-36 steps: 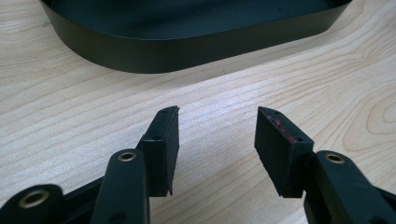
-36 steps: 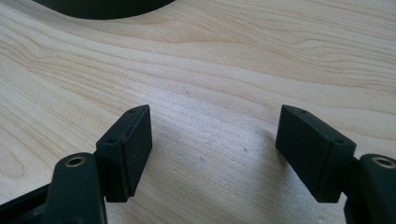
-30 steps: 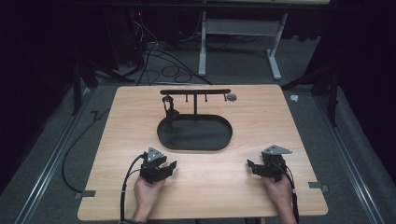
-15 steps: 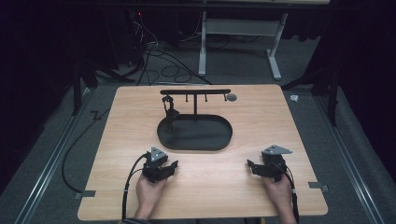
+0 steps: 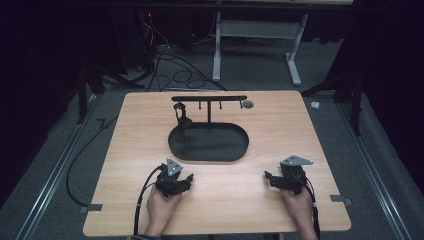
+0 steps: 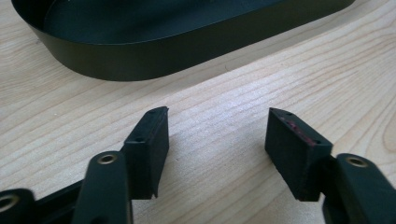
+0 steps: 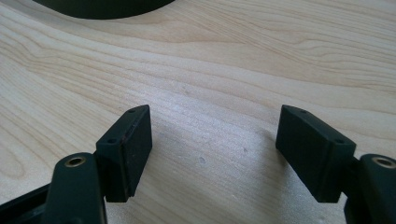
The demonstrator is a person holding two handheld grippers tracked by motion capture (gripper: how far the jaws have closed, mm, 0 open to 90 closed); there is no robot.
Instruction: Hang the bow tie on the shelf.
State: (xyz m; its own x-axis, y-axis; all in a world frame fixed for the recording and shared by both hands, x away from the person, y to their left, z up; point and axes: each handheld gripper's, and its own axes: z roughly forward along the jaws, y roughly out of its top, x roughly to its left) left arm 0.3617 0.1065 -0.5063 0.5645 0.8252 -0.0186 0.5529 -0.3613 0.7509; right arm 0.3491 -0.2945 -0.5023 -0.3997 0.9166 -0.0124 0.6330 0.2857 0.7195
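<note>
Pale wood-grain tabletop (image 5: 300, 150) carries a black oval metal tray (image 5: 210, 142) at its middle, with a thin black T-shaped stand (image 5: 209, 100) rising from the tray's far side. A small dark item (image 5: 180, 117) hangs from the left end of the stand's crossbar and reaches down toward the tray; it is too small to identify, perhaps a chain or a piece of jewellery. A small grey round object (image 5: 247, 104) lies on the wood just beside the bar's right end.

Near the front edge, the left gripper (image 5: 181, 181) rests on the table in the person's left hand (image 5: 161, 207), just short of the tray's near rim. Its jaws have just been opening and now stand well spread, with bare wood between them; the left gripper view shows the tray wall (image 6: 154, 58) close ahead. The right gripper (image 5: 272, 180), held in the right hand (image 5: 299, 207), sits well apart to the right, also on the wood. Its jaws are likewise spread wide over bare tabletop, and a sliver of tray shows at the upper left of the right gripper view.
</note>
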